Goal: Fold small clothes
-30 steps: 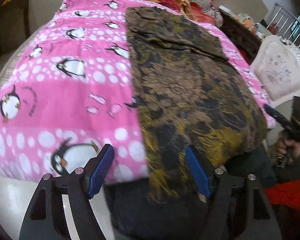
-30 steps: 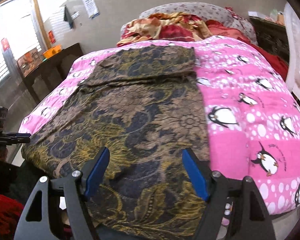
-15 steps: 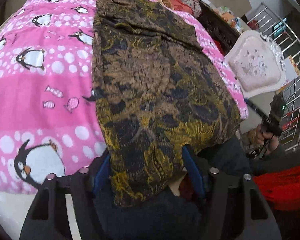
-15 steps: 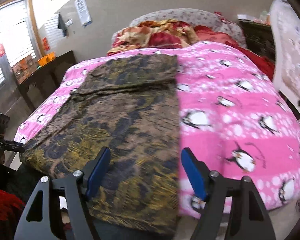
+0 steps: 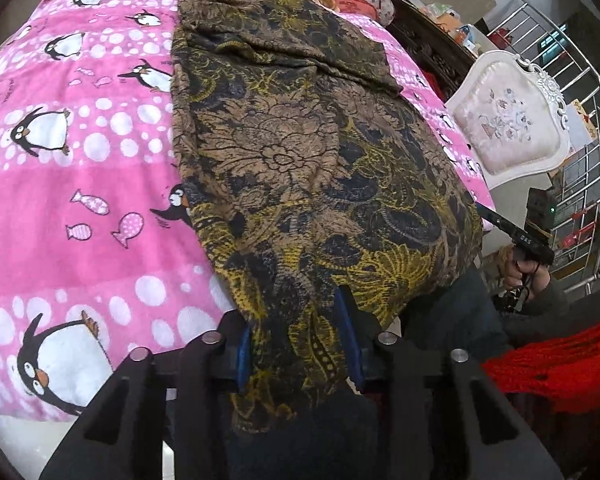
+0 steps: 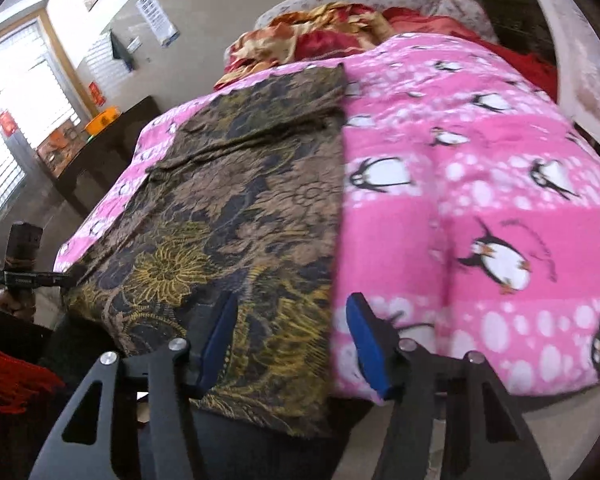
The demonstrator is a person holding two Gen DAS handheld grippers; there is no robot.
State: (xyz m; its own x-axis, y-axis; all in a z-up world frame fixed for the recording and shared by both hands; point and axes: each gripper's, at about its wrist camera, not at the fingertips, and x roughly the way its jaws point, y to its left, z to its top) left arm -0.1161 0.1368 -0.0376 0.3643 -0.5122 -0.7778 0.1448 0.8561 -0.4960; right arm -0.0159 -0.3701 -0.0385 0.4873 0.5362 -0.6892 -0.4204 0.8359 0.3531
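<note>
A brown, black and yellow patterned garment (image 5: 292, 152) lies flat along a pink penguin blanket (image 5: 80, 208), its near hem hanging over the bed edge. My left gripper (image 5: 294, 320) is at the hem's left corner. Its jaws are closing, and the blue pads press on bunched cloth between them. In the right wrist view the garment (image 6: 244, 200) fills the left half. My right gripper (image 6: 292, 304) straddles its near right edge. The left pad rests over cloth and the right pad over the blanket (image 6: 480, 200). These jaws are closing too but still stand apart.
A white upholstered chair (image 5: 508, 120) and a metal railing (image 5: 580, 168) stand right of the bed. Red and gold bedding (image 6: 320, 36) is heaped at the head. A dark table (image 6: 100, 148) stands by the window. A hand holds the other gripper (image 5: 520, 240).
The left gripper came forward over the hem and its jaws narrowed onto the cloth. The right gripper shifted right to the garment's edge, dipped a little, and its jaws narrowed.
</note>
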